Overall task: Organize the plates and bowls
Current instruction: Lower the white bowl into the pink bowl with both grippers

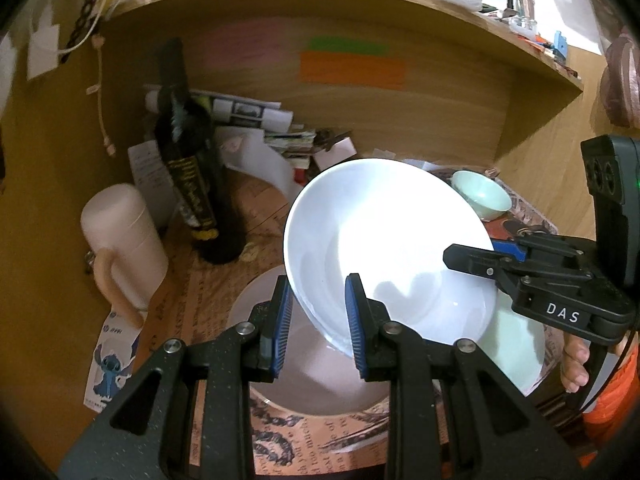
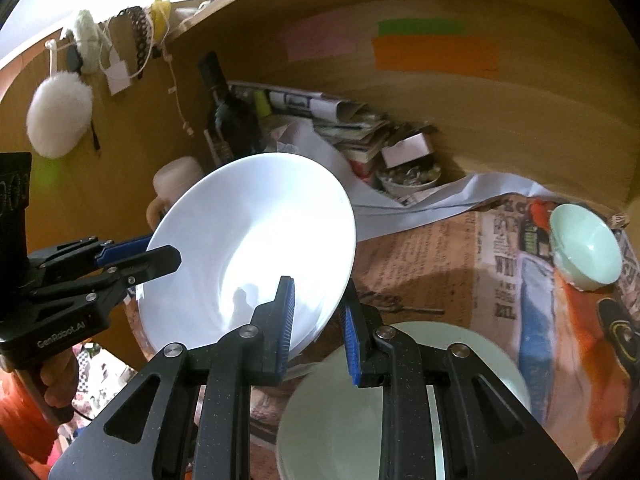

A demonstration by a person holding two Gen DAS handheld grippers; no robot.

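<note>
The left gripper (image 1: 318, 322) is clamped on the near rim of the white plate (image 1: 384, 248), one blue pad (image 1: 281, 320) on each face of the rim. The right gripper (image 2: 318, 328) is clamped on the opposite rim of the same plate (image 2: 256, 248). In the left view the right gripper enters from the right edge of the frame; in the right view the left gripper enters from the left edge.

The plate is held off the surface, tilted, at frame centre in both views. The two-sided grip probably serves to steady a wide, smooth item that one pinch would let swing.

Below the plate lie a pink plate (image 1: 320, 384), at lower centre of the left view, and a green plate (image 2: 340, 420), at lower centre of the right view. A green bowl (image 2: 586, 248) rests at the right edge on newspaper (image 2: 440, 256). A dark bottle (image 1: 188, 168) stands upper left.

Both grippers point forward and downward. Fingers (image 1: 576, 364) of the person's right hand show on its handle at lower right of the left view.
</note>
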